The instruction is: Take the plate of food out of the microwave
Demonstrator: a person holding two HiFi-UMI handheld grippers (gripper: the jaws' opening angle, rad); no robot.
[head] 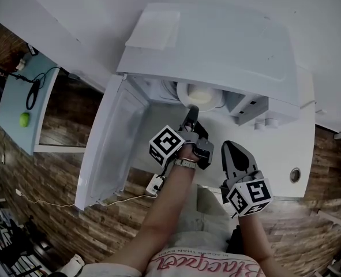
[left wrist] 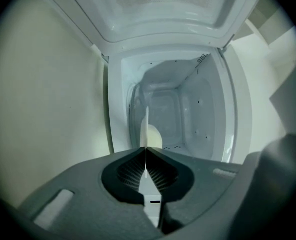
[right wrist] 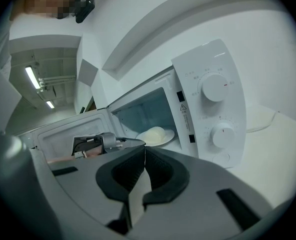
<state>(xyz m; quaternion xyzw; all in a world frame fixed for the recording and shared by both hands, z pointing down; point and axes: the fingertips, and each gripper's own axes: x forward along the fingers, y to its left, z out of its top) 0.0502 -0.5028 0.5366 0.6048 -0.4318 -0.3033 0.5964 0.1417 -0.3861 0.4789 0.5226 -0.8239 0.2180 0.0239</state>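
Left claw [left wrist: 145, 149] pinches edge-on plate [left wrist: 146, 125], food [left wrist: 155, 137] half-hidden.

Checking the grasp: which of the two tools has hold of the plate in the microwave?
The left tool, reaching into the microwave, is clamped on the rim of the plate; the right tool hangs outside, shut on nothing.

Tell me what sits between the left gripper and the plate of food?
Nothing. The left gripper view shows the left gripper shut directly on the plate, at its rim.

Office-like workroom: microwave [head: 216, 45] on a white table [head: 285, 149], wood floor [head: 60, 212], ceiling strip lights [right wrist: 32, 76].
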